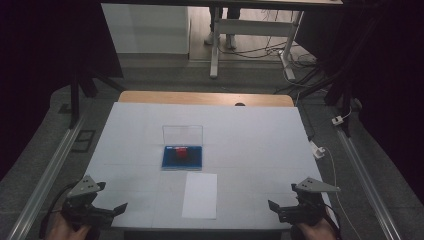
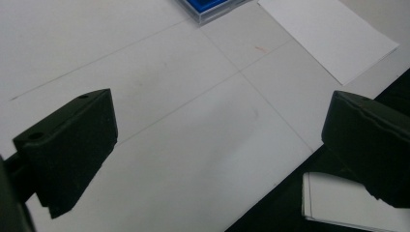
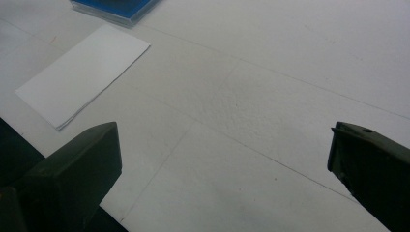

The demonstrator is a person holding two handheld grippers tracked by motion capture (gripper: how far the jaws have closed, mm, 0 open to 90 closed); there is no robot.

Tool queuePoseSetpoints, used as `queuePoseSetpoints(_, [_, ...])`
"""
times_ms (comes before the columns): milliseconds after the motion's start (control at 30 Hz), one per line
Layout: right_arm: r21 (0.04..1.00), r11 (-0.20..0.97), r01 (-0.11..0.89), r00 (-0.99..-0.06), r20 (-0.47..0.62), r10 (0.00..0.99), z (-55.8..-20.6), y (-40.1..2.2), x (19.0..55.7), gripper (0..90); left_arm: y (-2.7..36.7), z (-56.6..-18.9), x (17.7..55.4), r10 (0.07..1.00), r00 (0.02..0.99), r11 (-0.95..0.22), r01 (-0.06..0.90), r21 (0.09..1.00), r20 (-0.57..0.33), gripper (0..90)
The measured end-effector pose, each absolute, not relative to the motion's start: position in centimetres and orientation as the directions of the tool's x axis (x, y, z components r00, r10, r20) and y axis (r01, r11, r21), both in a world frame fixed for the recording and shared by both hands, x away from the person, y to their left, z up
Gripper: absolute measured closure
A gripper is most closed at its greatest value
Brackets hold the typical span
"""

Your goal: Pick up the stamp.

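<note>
Each black tool (image 1: 117,209) carries blocky jaws and a grey three-cornered plate.

Matt white table cover (image 1: 125,150), perhaps paper; clear glossy plastic box lid (image 1: 182,134).

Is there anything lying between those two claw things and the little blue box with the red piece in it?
Mostly bare table. The white paper sheet lies just in front of the blue box, between the left gripper and right gripper, but flat. Each gripper's slanting path to the box looks open. The box's clear lid stands up behind it.
</note>
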State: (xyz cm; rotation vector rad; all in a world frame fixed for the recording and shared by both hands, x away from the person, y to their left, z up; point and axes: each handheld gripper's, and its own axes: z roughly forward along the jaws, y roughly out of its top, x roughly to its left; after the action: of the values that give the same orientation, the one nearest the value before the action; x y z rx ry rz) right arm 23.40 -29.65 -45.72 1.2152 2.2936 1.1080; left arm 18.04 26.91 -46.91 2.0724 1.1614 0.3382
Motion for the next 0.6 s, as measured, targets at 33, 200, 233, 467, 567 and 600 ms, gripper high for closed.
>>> queuePoseSetpoints(33, [0.756,0.340,0.559,-0.589,0.074,0.805,-45.7,-29.6,23.4,0.0,26.9,-46.9,18.1,0.819,0.563,-0.331,0.628,0.705,-0.116,0.0])
queuePoseSetpoints(200, [0.752,0.348,0.559,-0.592,0.069,0.803,-45.7,-29.6,23.4,0.0,26.6,-46.8,18.5,0.796,0.595,-0.343,0.596,0.726,-0.113,0.0])
queuePoseSetpoints(233, [0.752,0.348,0.559,-0.592,0.069,0.803,-45.7,-29.6,23.4,0.0,26.6,-46.8,18.6,0.791,0.602,-0.347,0.591,0.729,-0.111,0.0])
queuePoseSetpoints(467, [0.751,0.347,0.562,-0.594,0.074,0.801,-45.7,-29.6,23.5,0.0,26.2,-46.8,19.3,0.778,0.618,-0.347,0.574,0.742,-0.114,0.0])
queuePoseSetpoints(567, [0.753,0.349,0.558,-0.596,0.072,0.800,-45.8,-29.6,23.4,0.0,25.8,-46.6,19.7,0.771,0.629,-0.352,0.557,0.752,-0.105,0.1])
queuePoseSetpoints(600, [0.752,0.352,0.558,-0.598,0.069,0.799,-45.7,-29.6,23.4,0.0,25.7,-46.6,19.8,0.768,0.631,-0.352,0.555,0.754,-0.106,0.1])
